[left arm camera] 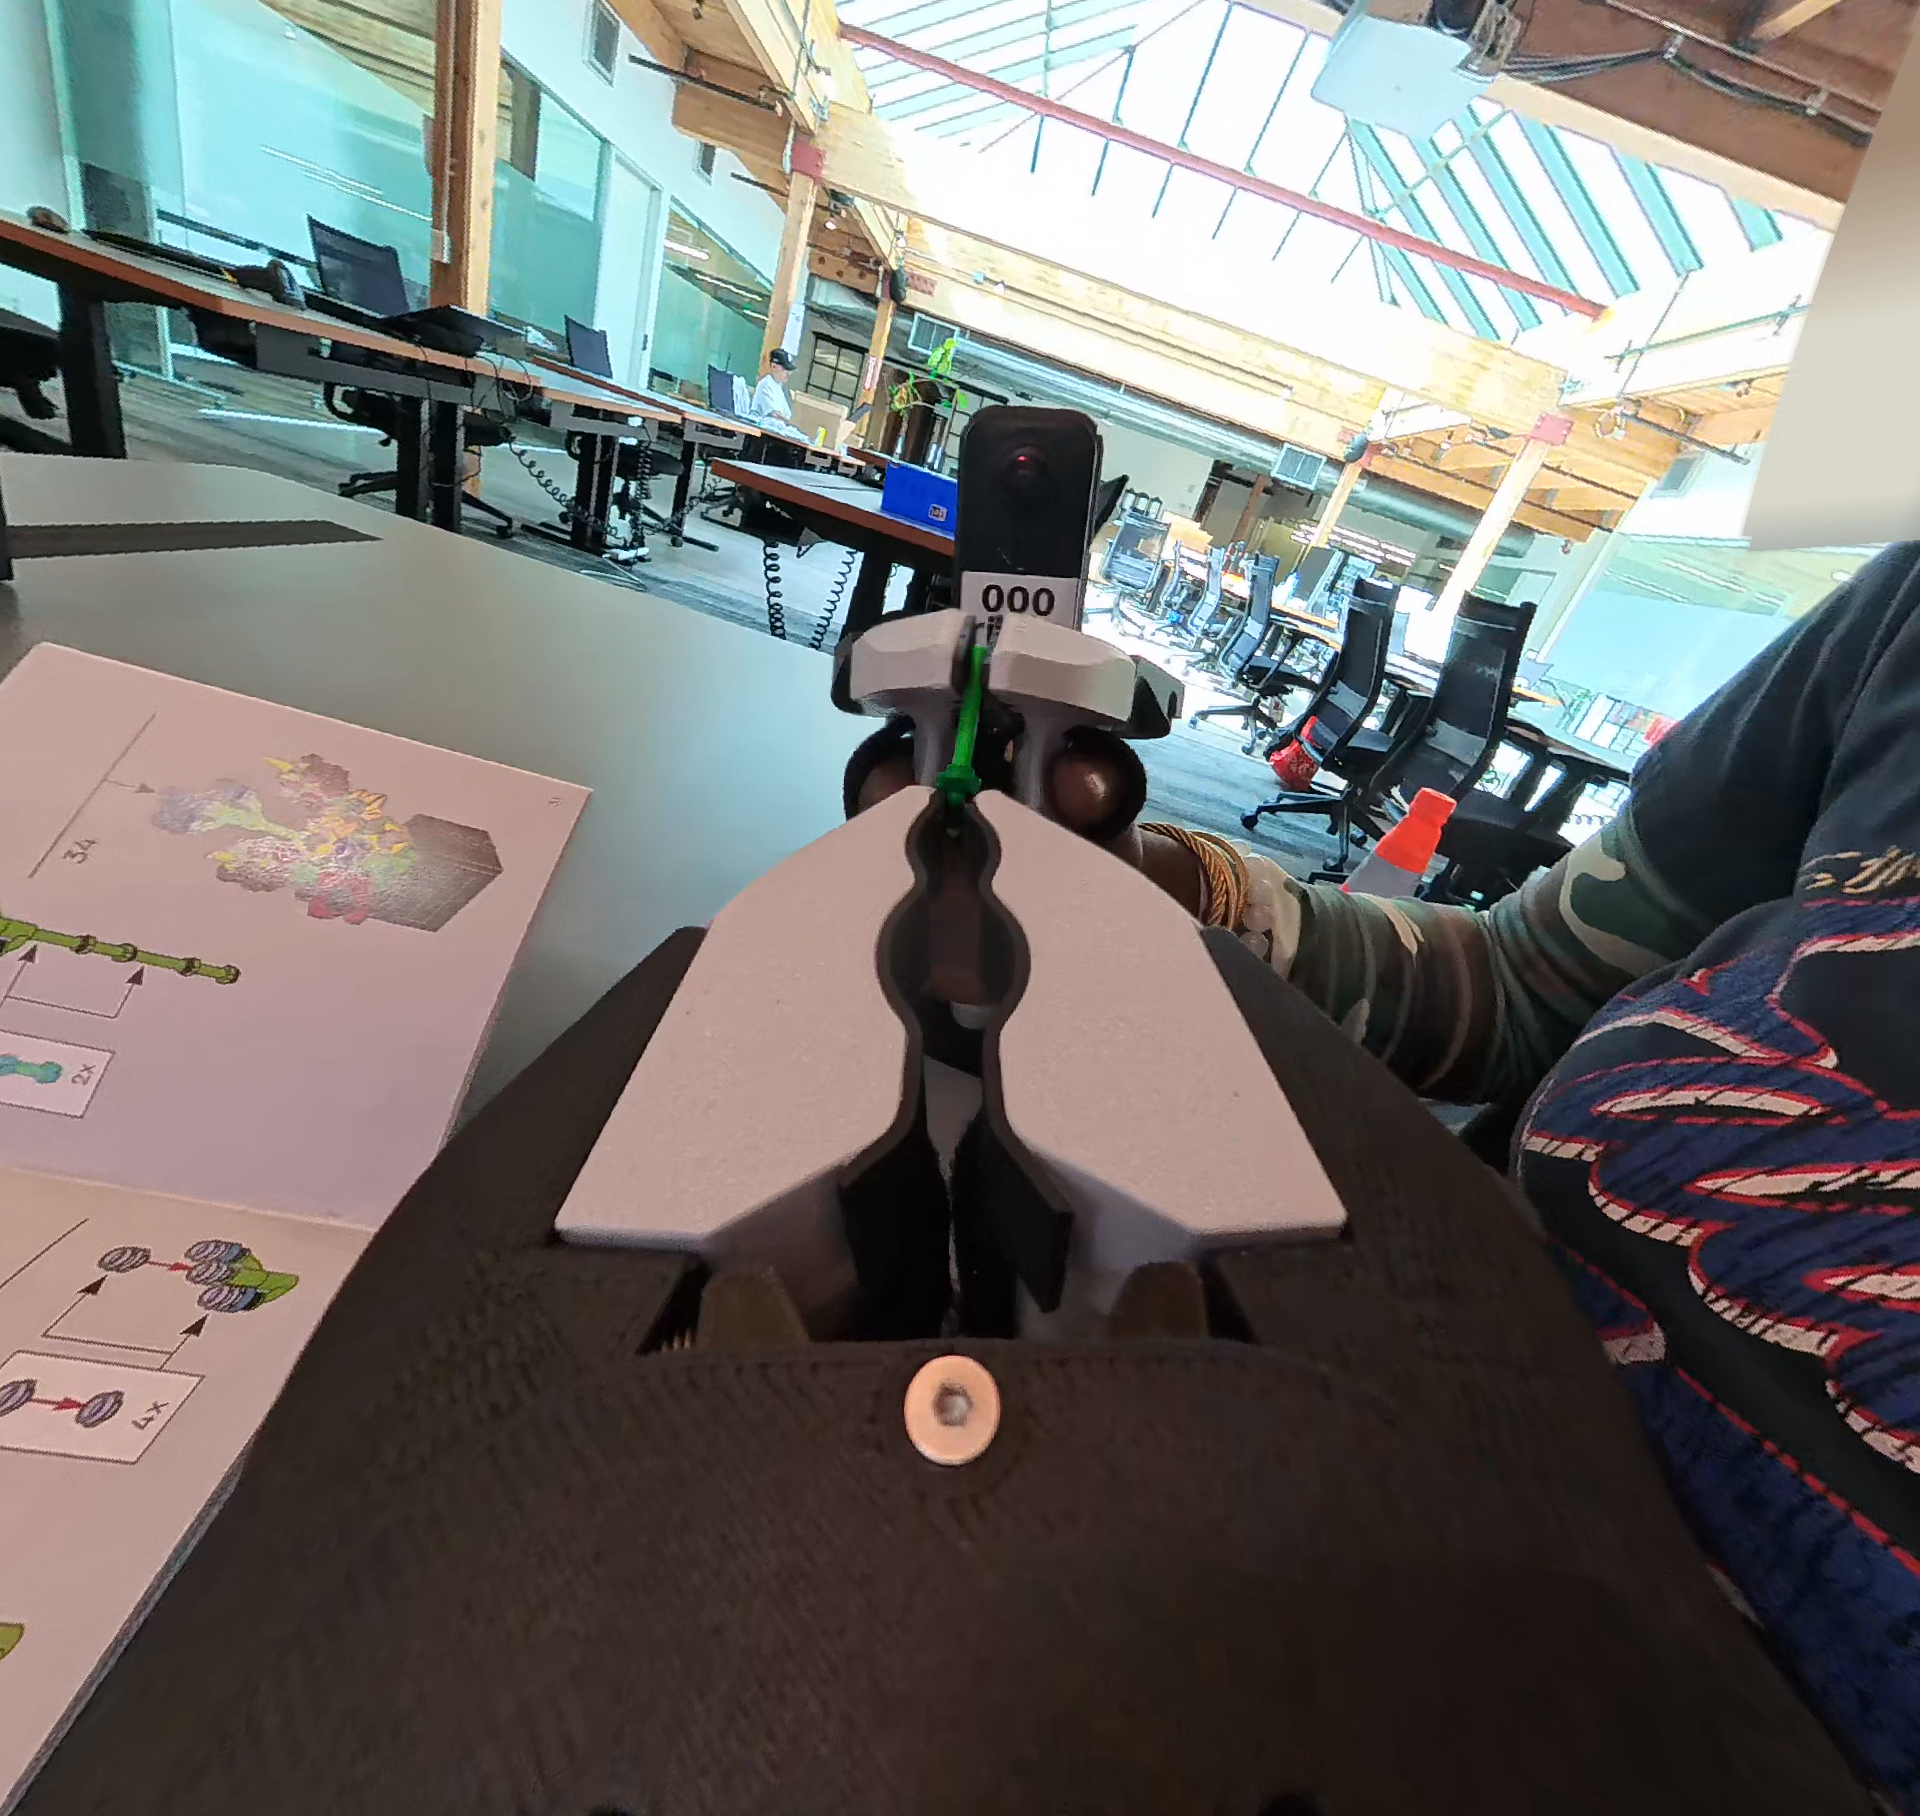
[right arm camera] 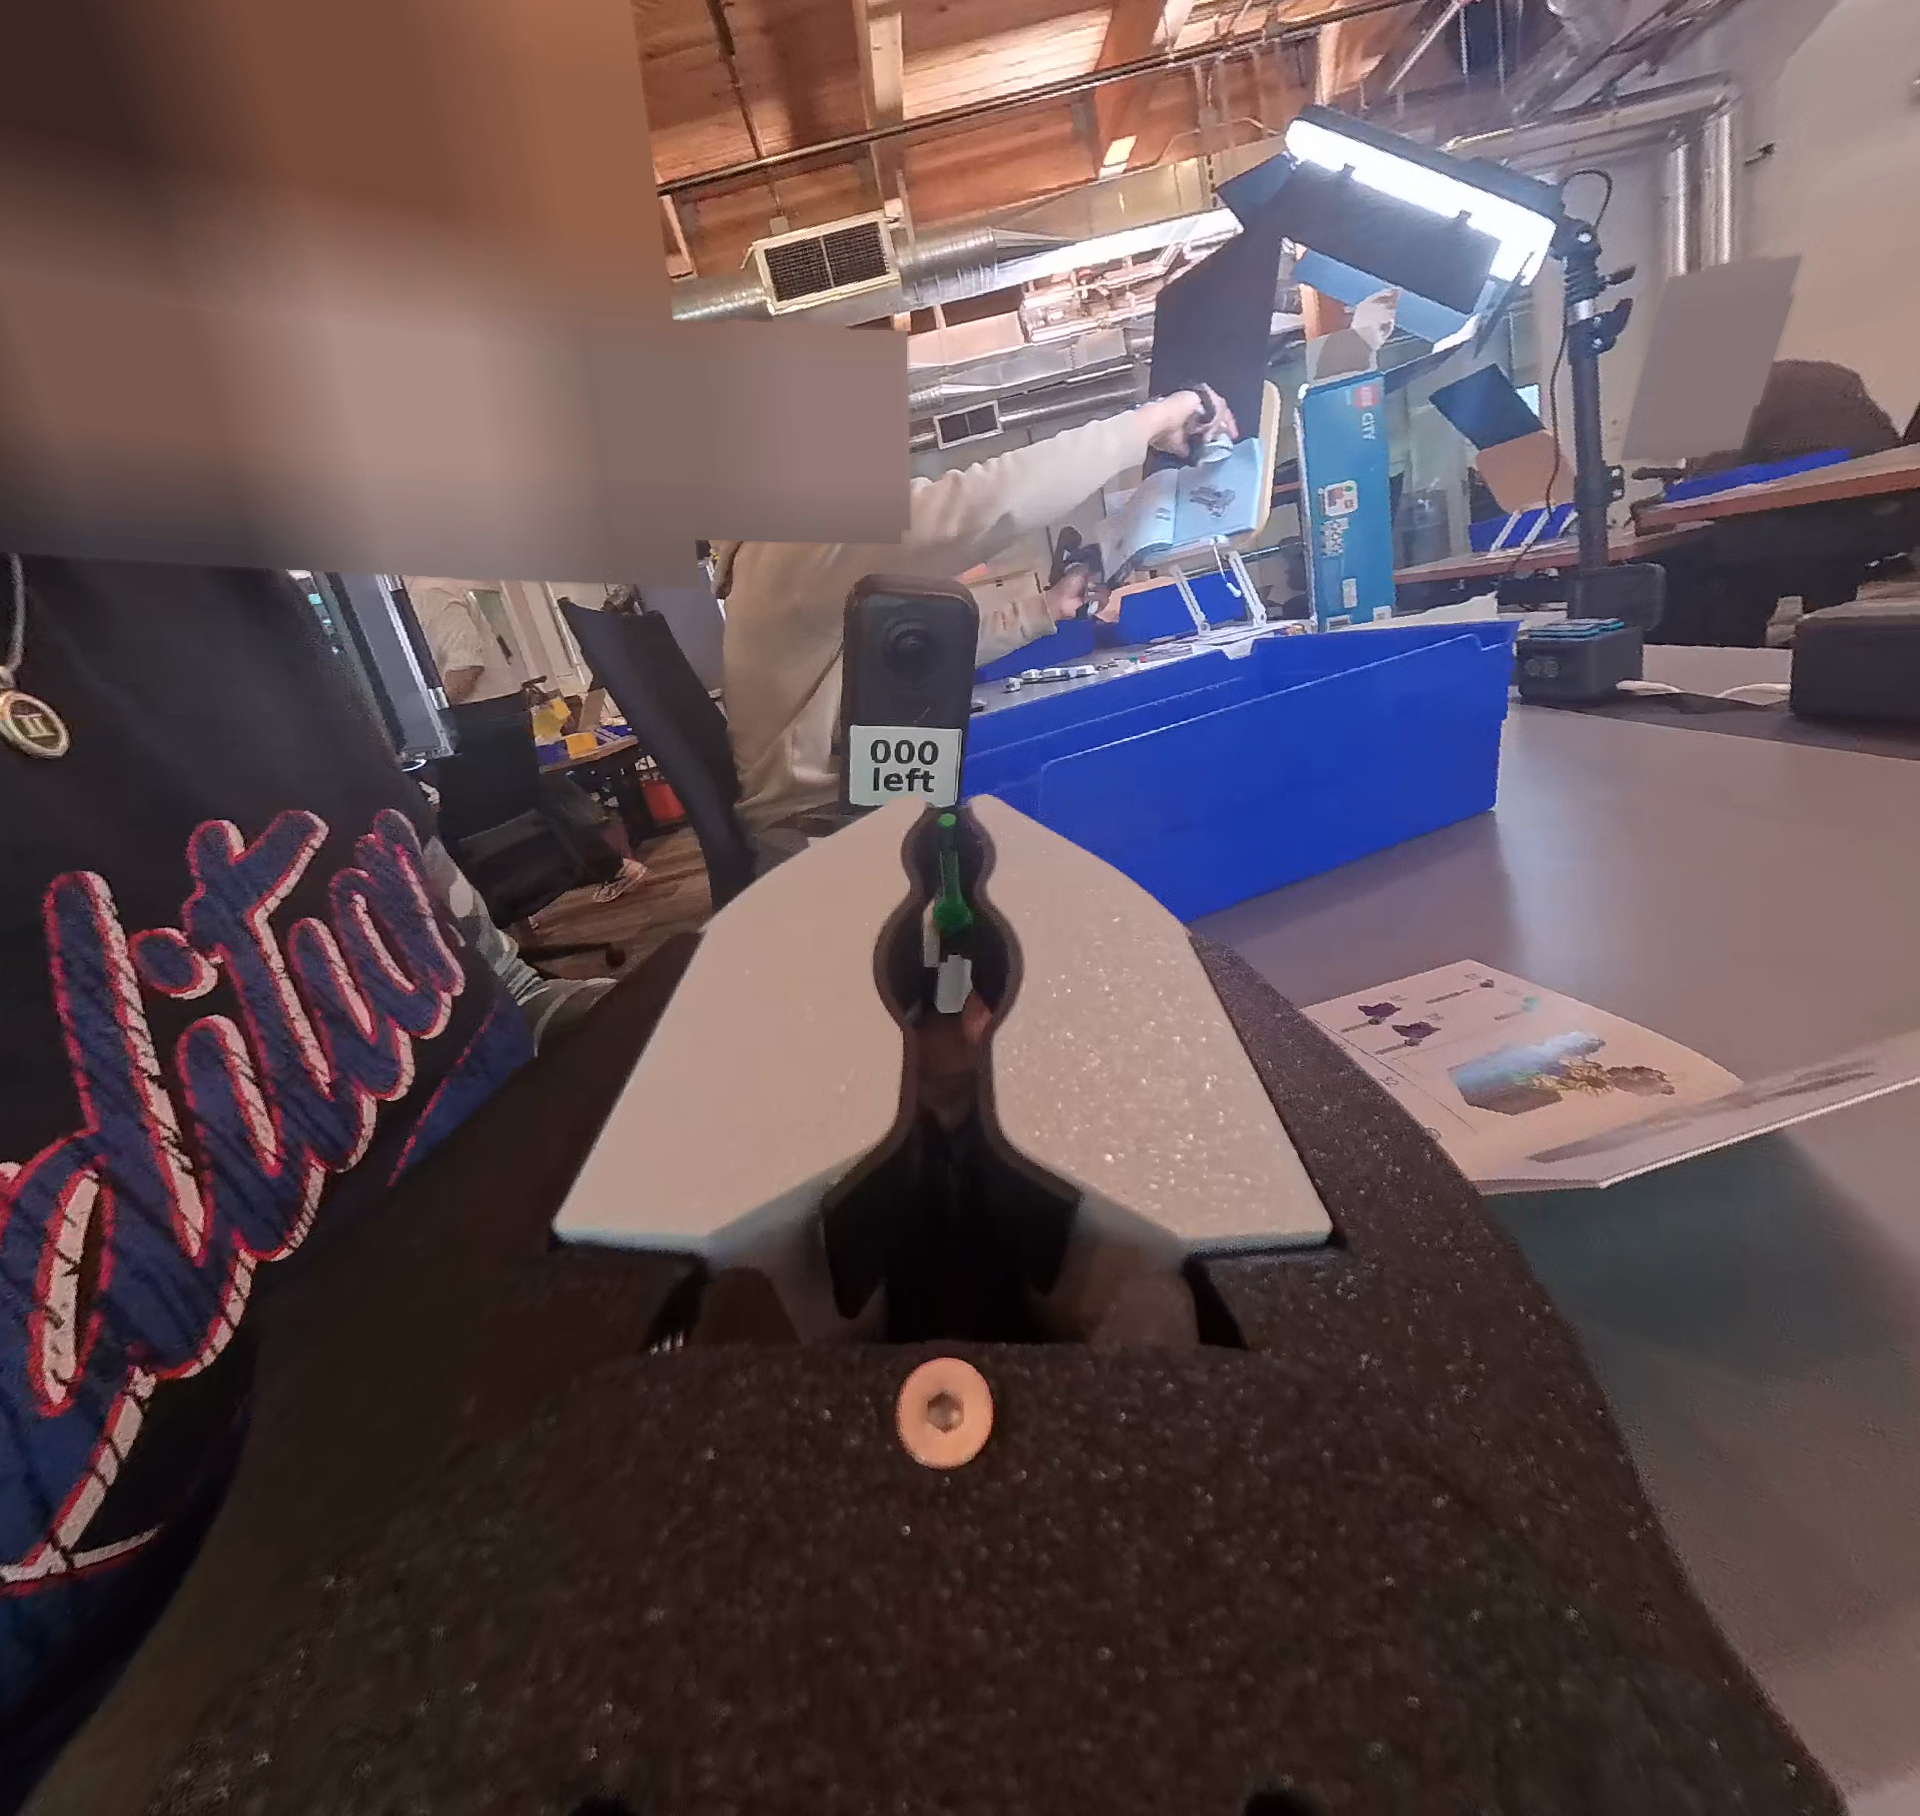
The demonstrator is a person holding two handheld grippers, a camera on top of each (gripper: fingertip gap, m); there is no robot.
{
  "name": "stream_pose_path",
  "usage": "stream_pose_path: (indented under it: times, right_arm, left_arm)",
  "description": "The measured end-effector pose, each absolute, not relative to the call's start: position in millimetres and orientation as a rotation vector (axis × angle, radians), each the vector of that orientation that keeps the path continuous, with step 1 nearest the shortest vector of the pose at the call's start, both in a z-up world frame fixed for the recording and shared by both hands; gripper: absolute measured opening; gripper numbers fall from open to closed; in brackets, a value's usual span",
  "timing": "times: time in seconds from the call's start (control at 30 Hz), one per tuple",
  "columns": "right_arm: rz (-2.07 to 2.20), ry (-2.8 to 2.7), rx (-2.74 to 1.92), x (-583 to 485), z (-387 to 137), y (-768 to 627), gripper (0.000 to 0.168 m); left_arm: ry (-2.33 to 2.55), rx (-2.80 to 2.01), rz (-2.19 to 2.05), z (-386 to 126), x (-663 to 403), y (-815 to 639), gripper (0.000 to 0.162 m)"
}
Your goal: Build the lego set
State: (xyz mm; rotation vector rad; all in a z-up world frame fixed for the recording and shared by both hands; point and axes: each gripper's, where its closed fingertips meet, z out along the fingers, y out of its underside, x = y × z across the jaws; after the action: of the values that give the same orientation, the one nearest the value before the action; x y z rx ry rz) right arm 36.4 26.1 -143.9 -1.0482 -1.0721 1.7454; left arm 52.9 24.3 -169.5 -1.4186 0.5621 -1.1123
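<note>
A thin green lego stem (left arm camera: 964, 727) spans the gap between my two grippers, which face each other above the grey table (left arm camera: 540, 644). My left gripper (left arm camera: 951, 816) is shut on the stem's lower end, where a small green collar shows at the tips. The right gripper (left arm camera: 982, 660) faces me just beyond and is shut on the stem's upper end. In the right wrist view the stem (right arm camera: 948, 878) sits between the closed fingertips of my right gripper (right arm camera: 940, 821). The left gripper's black camera (right arm camera: 909, 660) stands close behind it.
An open instruction booklet (left arm camera: 260, 935) lies on the table to the left; it also shows in the right wrist view (right arm camera: 1527, 1070). A blue bin (right arm camera: 1247, 758) stands farther back on the table. The person's sleeve (left arm camera: 1455, 956) and torso are at the right. Only a small space, under 4 cm, lies between the two pairs of fingers.
</note>
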Motion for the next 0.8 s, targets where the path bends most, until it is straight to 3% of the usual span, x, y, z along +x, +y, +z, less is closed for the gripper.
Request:
stream_pose_path:
  times: [0.5,0.8]
  right_arm:
    - [1.787,-0.963,-0.999,43.7,-134.1,35.3,0.003]
    - [1.761,-1.001,-0.988,40.9,-136.6,30.2,0.003]
  left_arm:
    - [0.509,-1.41,-1.095,-168.4,49.2,29.1,0.022]
    - [0.535,-1.397,-1.071,-168.4,52.0,26.7,0.0]
